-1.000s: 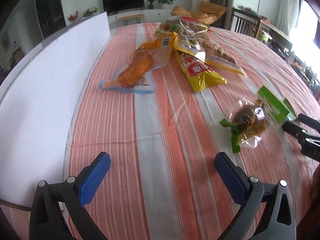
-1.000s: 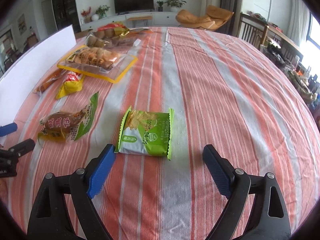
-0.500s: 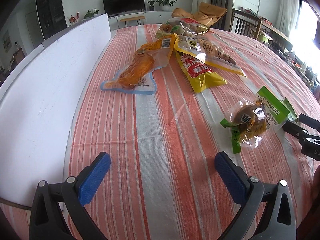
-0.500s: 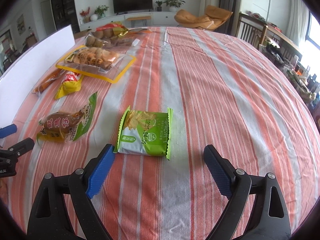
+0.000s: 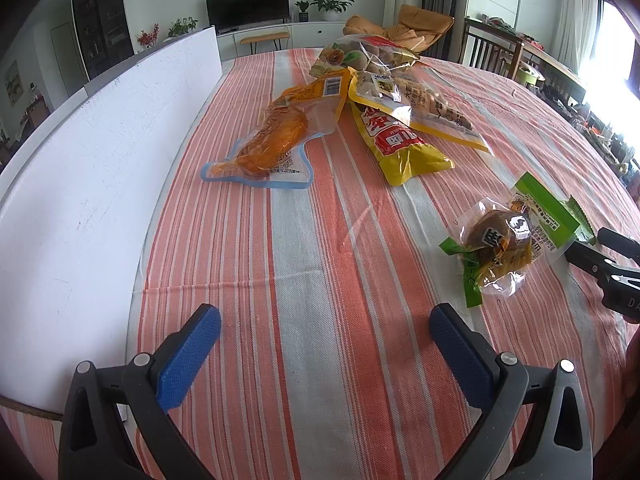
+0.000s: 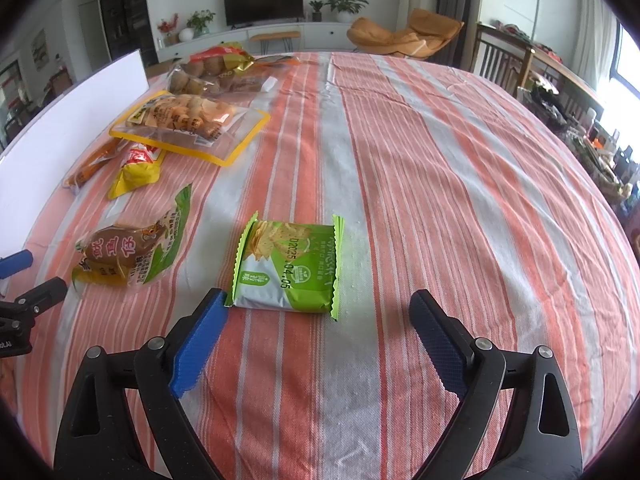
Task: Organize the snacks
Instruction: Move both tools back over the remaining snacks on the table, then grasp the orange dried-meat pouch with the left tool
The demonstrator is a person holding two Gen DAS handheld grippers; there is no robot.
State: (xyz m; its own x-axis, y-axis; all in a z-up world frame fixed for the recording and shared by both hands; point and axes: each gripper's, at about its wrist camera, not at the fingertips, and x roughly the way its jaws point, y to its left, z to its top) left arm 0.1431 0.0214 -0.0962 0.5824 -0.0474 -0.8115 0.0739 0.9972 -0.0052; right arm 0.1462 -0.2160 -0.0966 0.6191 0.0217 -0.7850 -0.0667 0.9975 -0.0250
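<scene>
Blue ribbed pads, black frames: right gripper (image 6: 316, 324) jaws apart, empty | left gripper (image 5: 325, 338) jaws apart, empty | 1 green crimped foil packet (image 6: 289, 266) flat, just beyond right gripper | 1 clear green-edged pouch (image 6: 132, 250) beside it | 4 glossy pouches overlapping further off: orange (image 5: 280, 132), yellow (image 5: 394, 142), two clear | striped woven tablecloth (image 6: 440, 184) | 1 white board (image 5: 88, 160) at left

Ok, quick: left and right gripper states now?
Left gripper: open, holding nothing.
Right gripper: open, empty, green cracker packet just ahead.
</scene>
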